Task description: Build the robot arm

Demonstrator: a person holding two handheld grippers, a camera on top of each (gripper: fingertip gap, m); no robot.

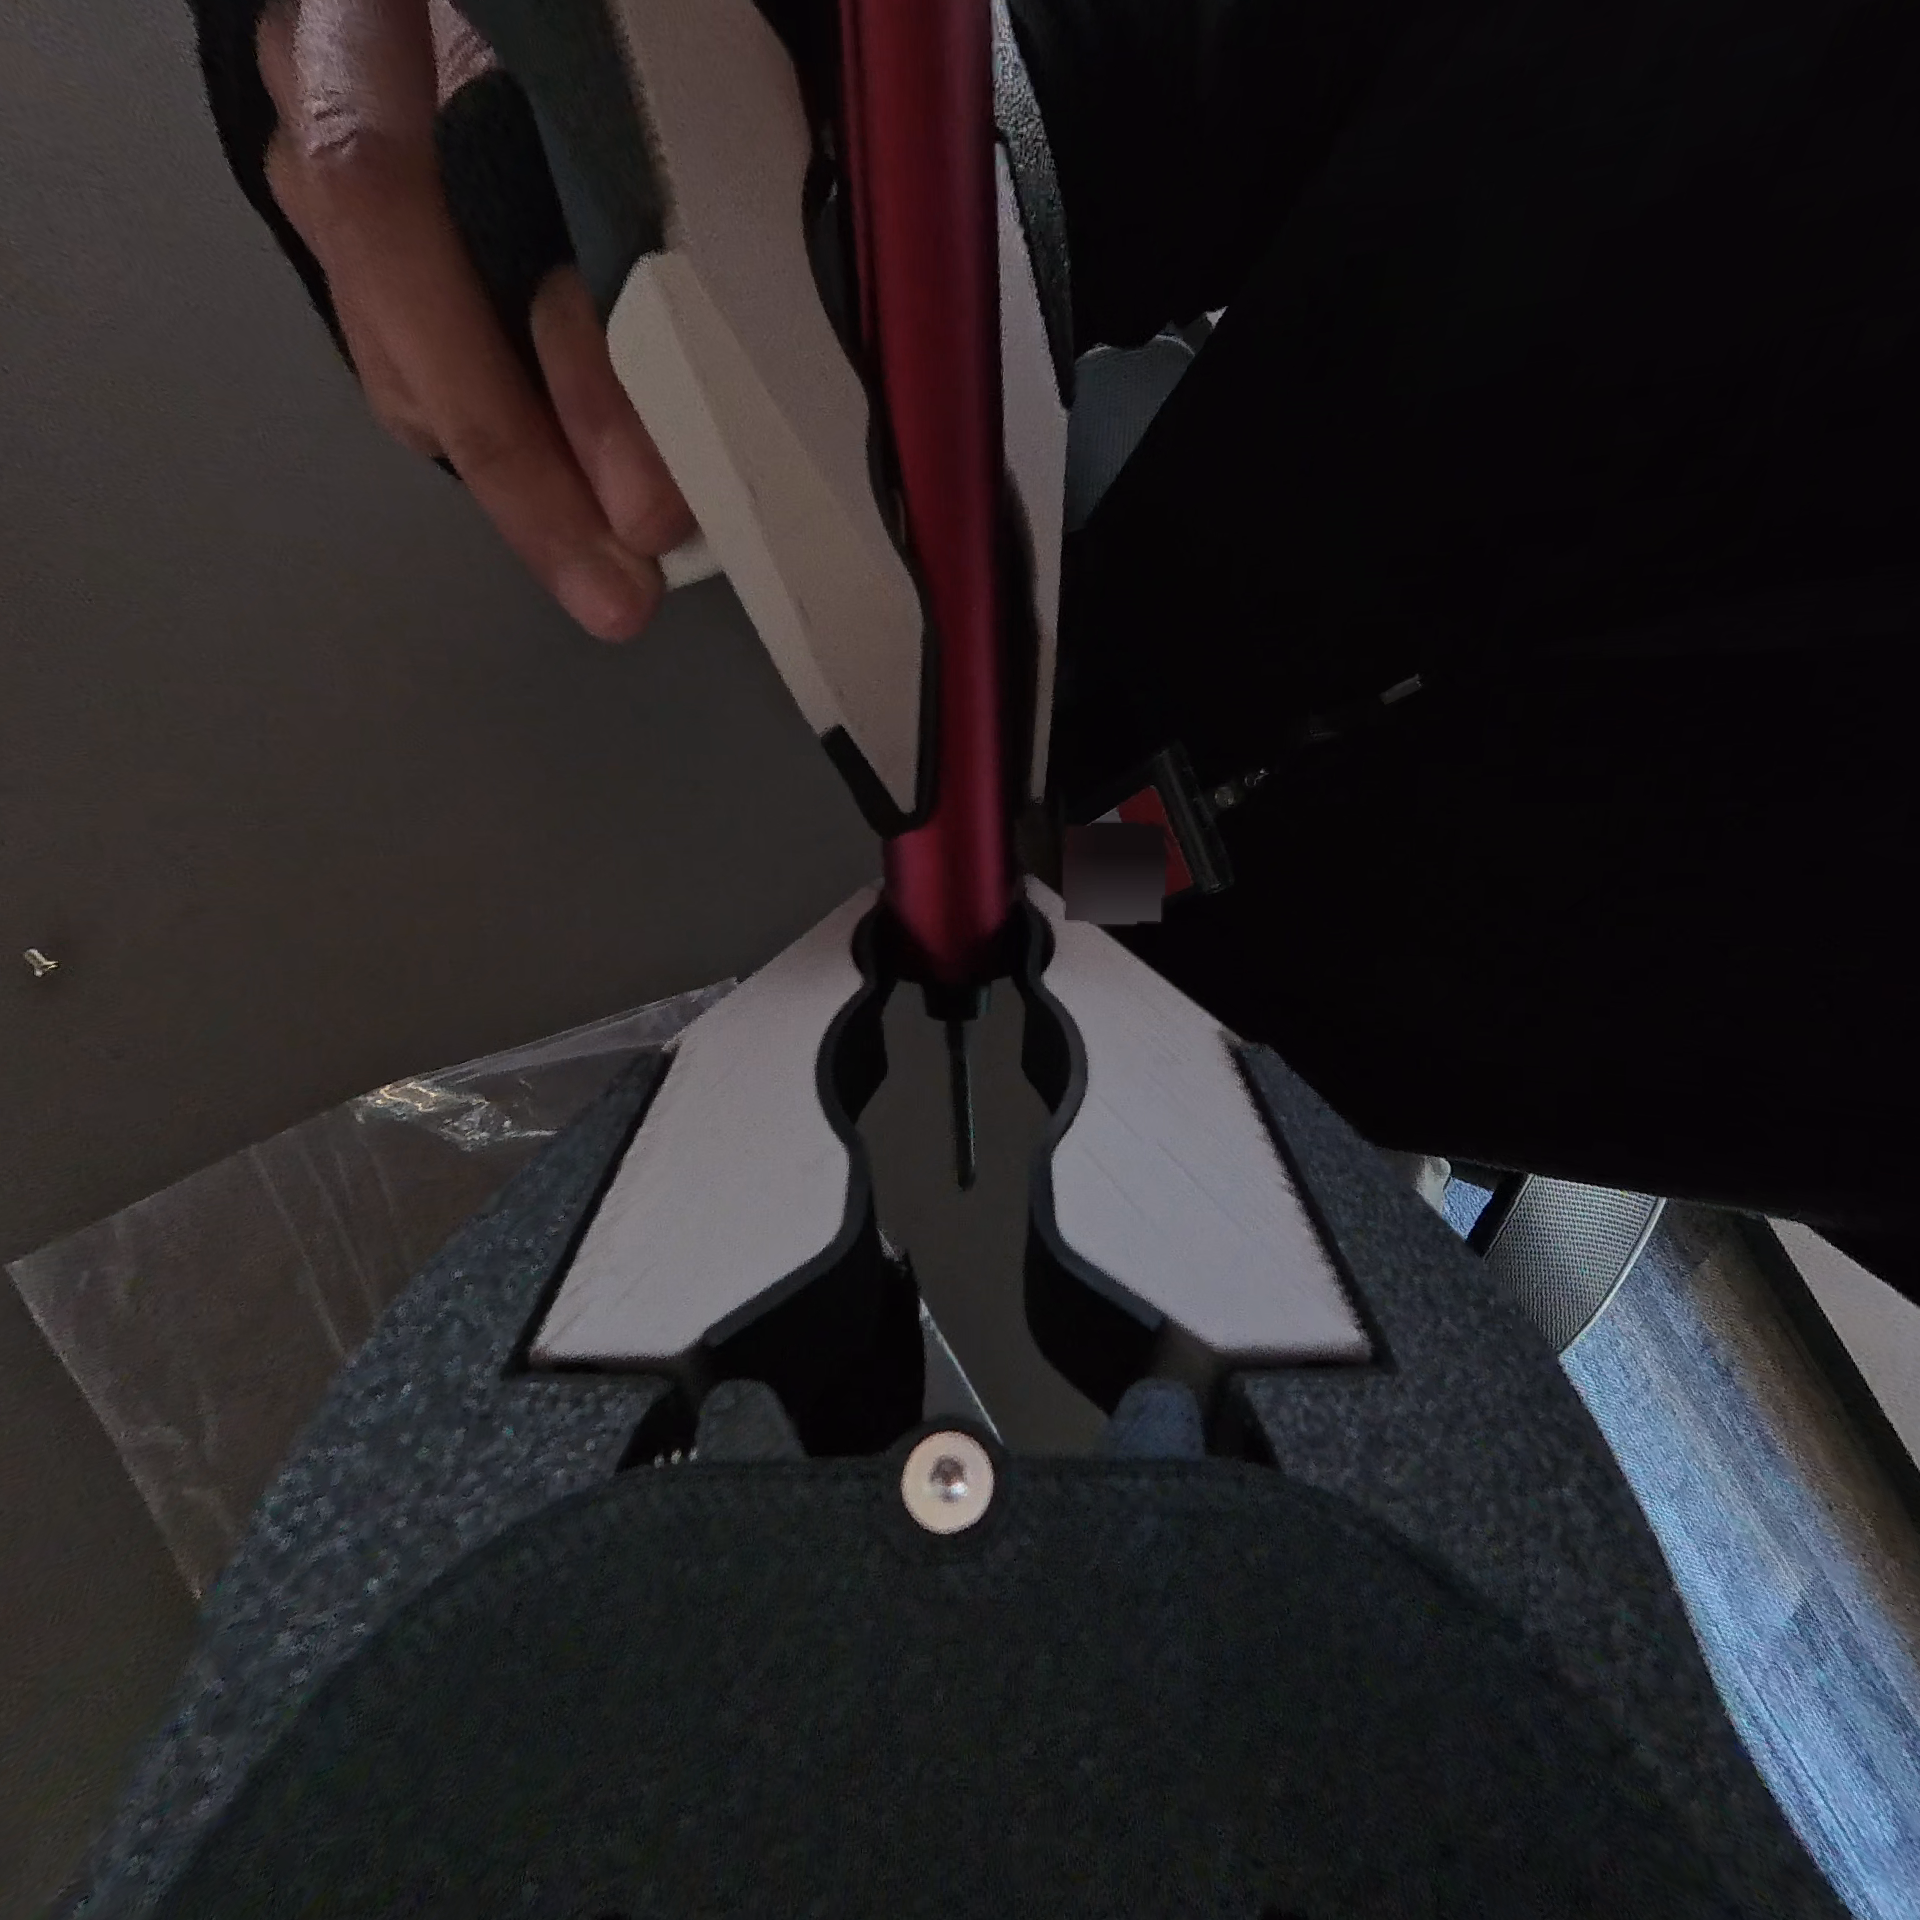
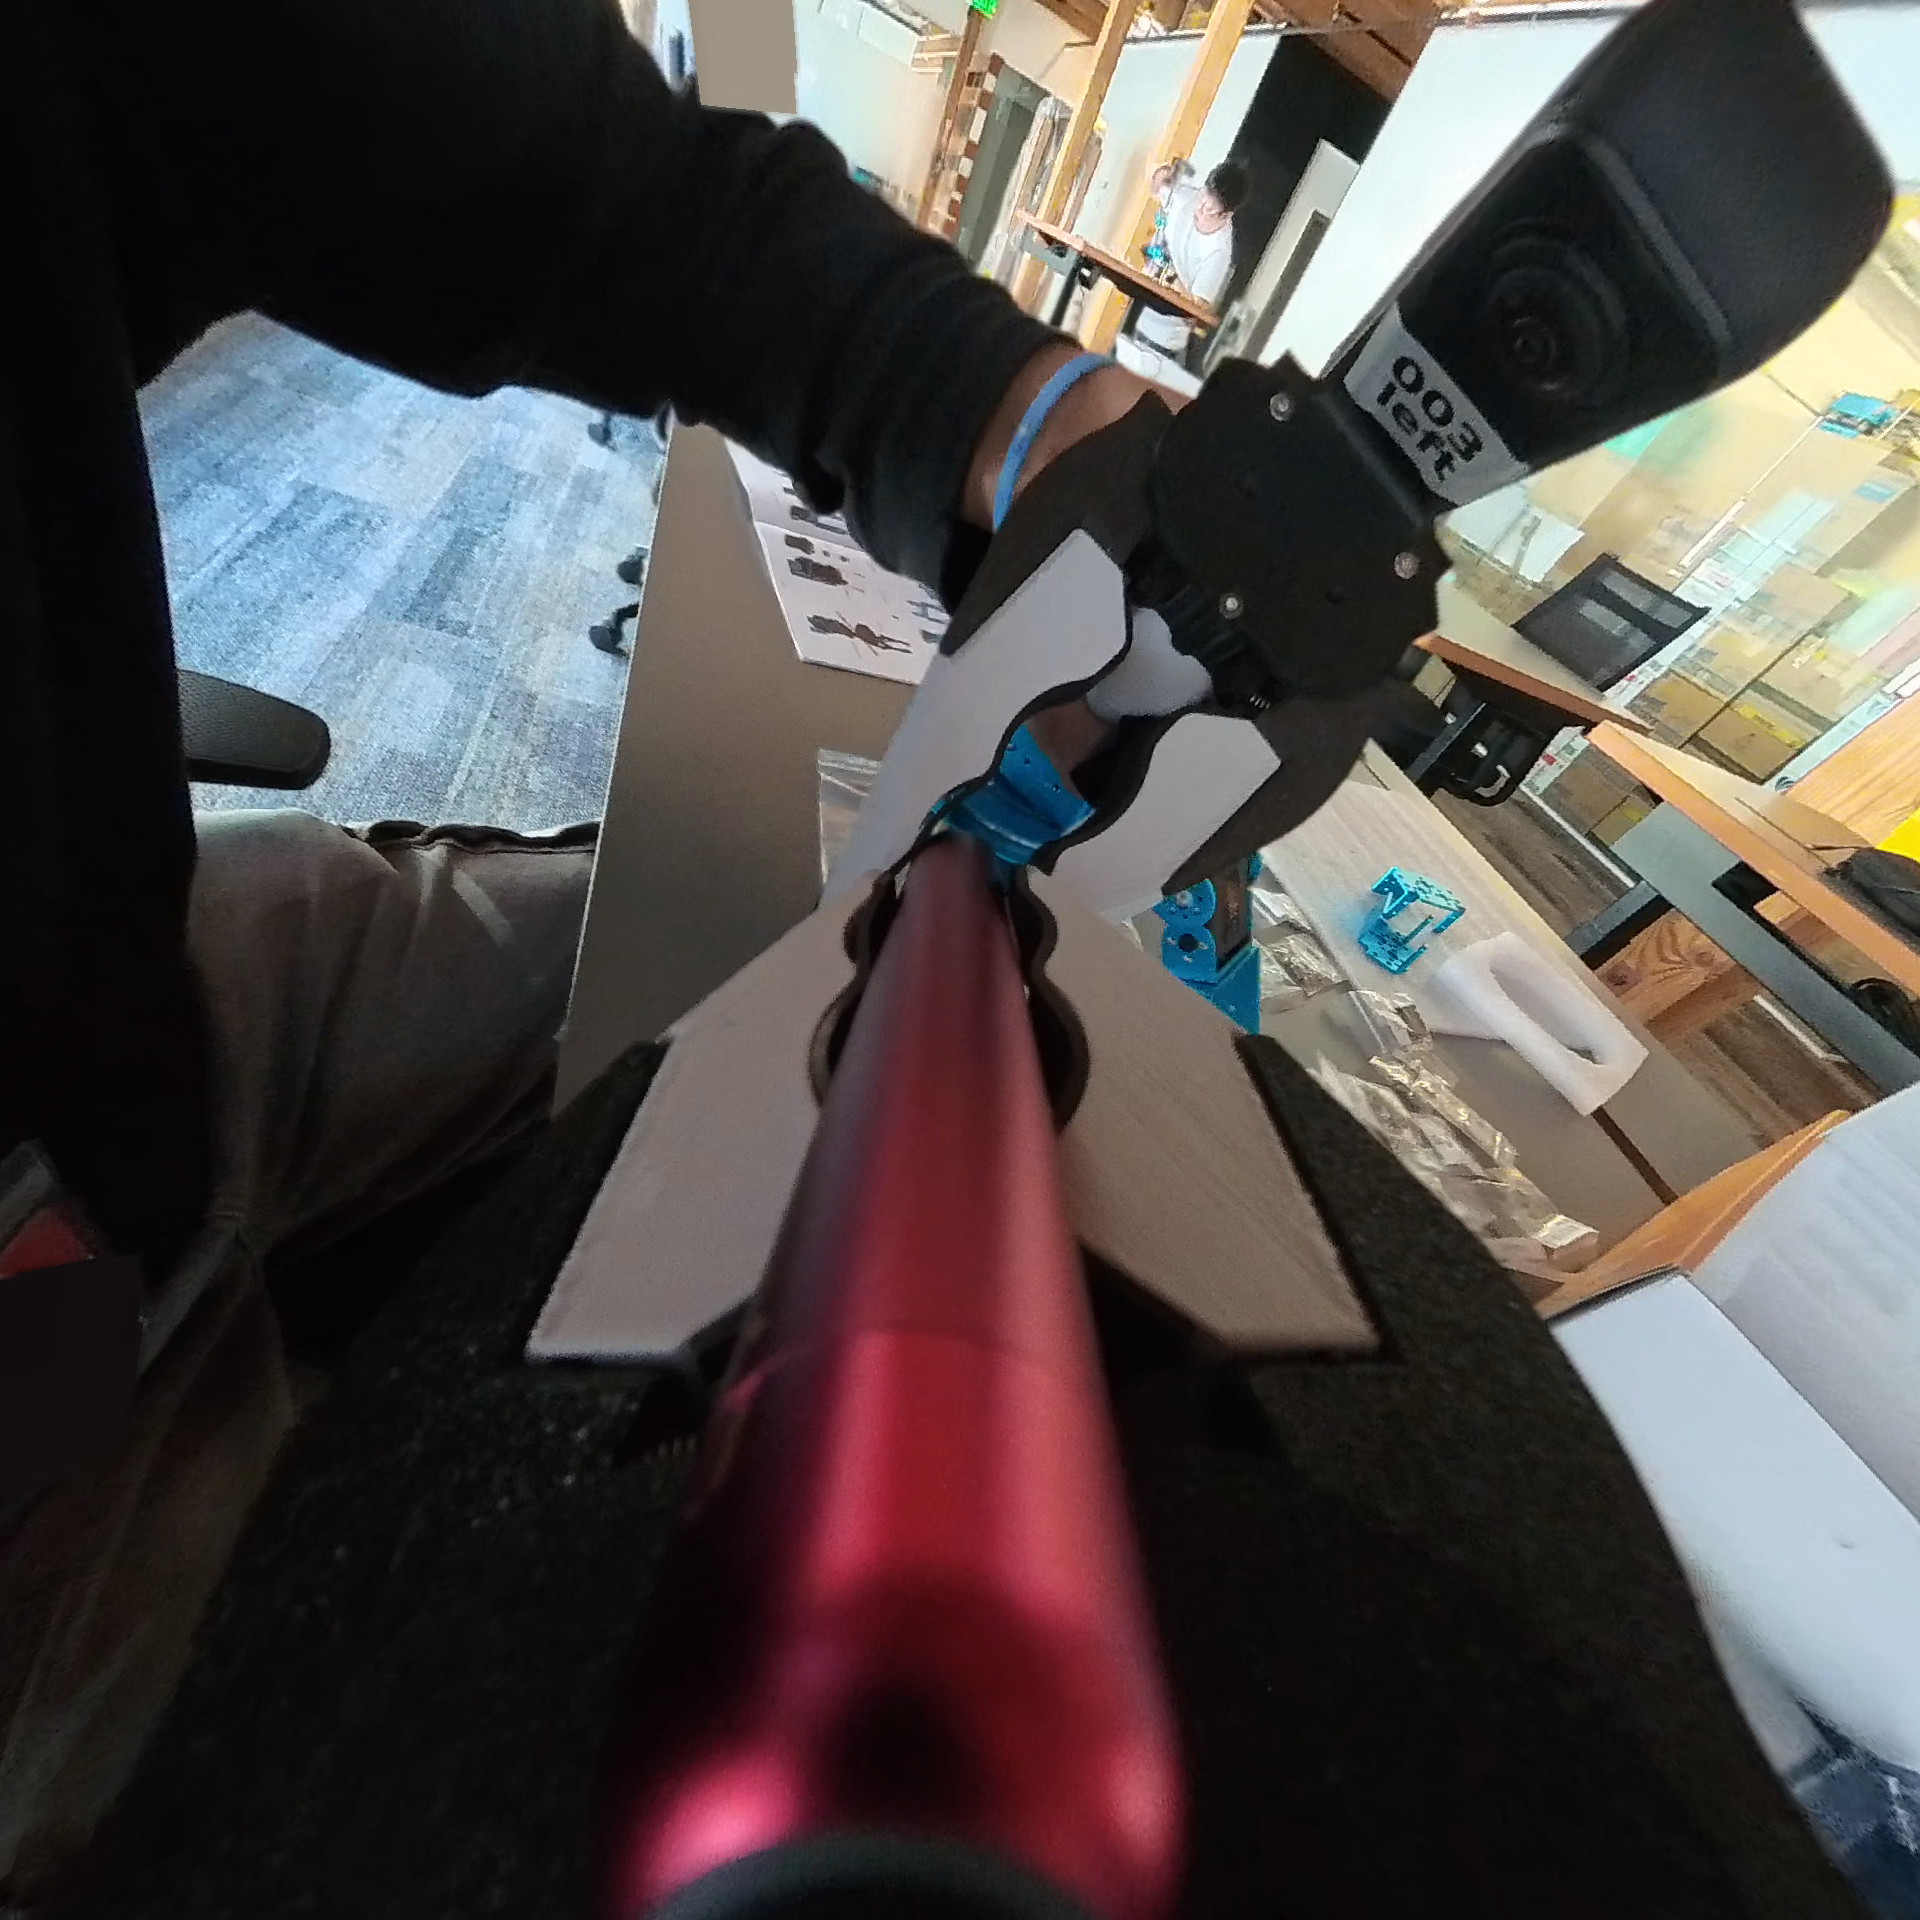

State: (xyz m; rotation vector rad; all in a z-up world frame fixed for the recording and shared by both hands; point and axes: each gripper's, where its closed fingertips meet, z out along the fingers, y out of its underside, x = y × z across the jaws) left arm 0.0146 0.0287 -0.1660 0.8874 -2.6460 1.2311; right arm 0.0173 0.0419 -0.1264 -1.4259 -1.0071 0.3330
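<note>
Screwdriver [image 2: 914, 1247] with the red metal handle is sitting lengthwise between the right gripper's [image 2: 951, 914] 2 fingers, which are clamping on its barrel. From the left wrist view its thin black bit [image 1: 964, 1117] is poking down into the gap of the left gripper [image 1: 951, 940], whose white fingers [image 1: 727, 1195] are closing around the handle's front end there. From the right wrist view that same gripper is pinching a small blue metal bracket [image 2: 1023, 800] right at the screwdriver's tip, so the bit looks to be meeting the bracket, though the actual contact is hidden.

Surface is a grey desk [image 2: 696, 748] with printed sheets [image 2: 831, 603] lying near its far edge. On the right side there's a blue bracket assembly [image 2: 1210, 956], another blue part [image 2: 1408, 920], crinkly foil bags [image 2: 1455, 1132], a white foam piece [image 2: 1538, 997] and a white box [image 2: 1766, 1403]. A clear plastic bag [image 1: 312, 1247] and 1 loose screw [image 1: 40, 962] are lying on the dark top in the left wrist view.

Both tools are hanging out past the desk's near edge, over the lap of a person in a black sleeve [image 2: 727, 260]; a bare hand [image 1: 468, 395] is squeezing the right gripper's handle. Blue-grey carpet [image 2: 364, 520] is lying open beyond, and wooden desks [image 2: 1714, 810] are filling the room behind.
</note>
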